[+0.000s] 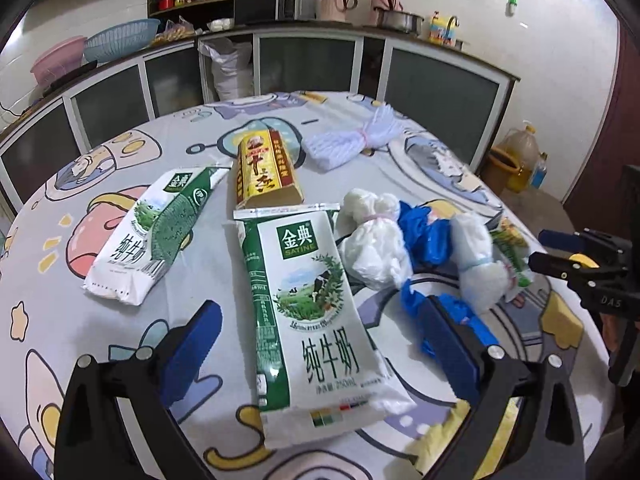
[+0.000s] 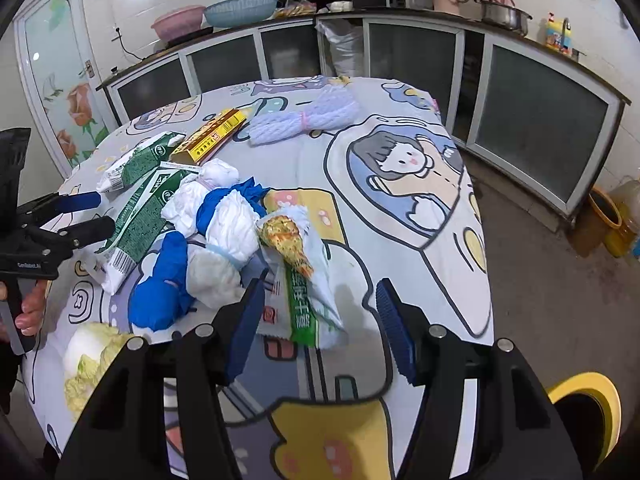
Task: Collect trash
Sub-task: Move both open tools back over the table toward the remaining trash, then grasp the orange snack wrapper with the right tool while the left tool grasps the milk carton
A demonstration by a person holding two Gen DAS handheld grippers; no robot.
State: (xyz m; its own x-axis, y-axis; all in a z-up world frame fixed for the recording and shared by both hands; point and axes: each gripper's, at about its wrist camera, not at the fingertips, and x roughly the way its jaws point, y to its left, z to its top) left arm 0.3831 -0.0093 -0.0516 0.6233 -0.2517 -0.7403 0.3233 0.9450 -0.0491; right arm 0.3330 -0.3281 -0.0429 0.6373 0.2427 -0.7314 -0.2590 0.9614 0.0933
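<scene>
Trash lies on a round table with a cartoon cloth. A flattened green and white milk pouch lies between the fingers of my open left gripper. A second milk pouch lies to its left, a yellow and red box behind it. Knotted white bags and blue plastic lie to the right. My right gripper is open around the end of a green and orange snack wrapper. The white and blue bags sit left of it.
A tied bundle of white netting lies at the table's far side, seen also in the right wrist view. A cabbage sits at the near left table edge. Cabinets ring the back; a yellow bin stands on the floor at right.
</scene>
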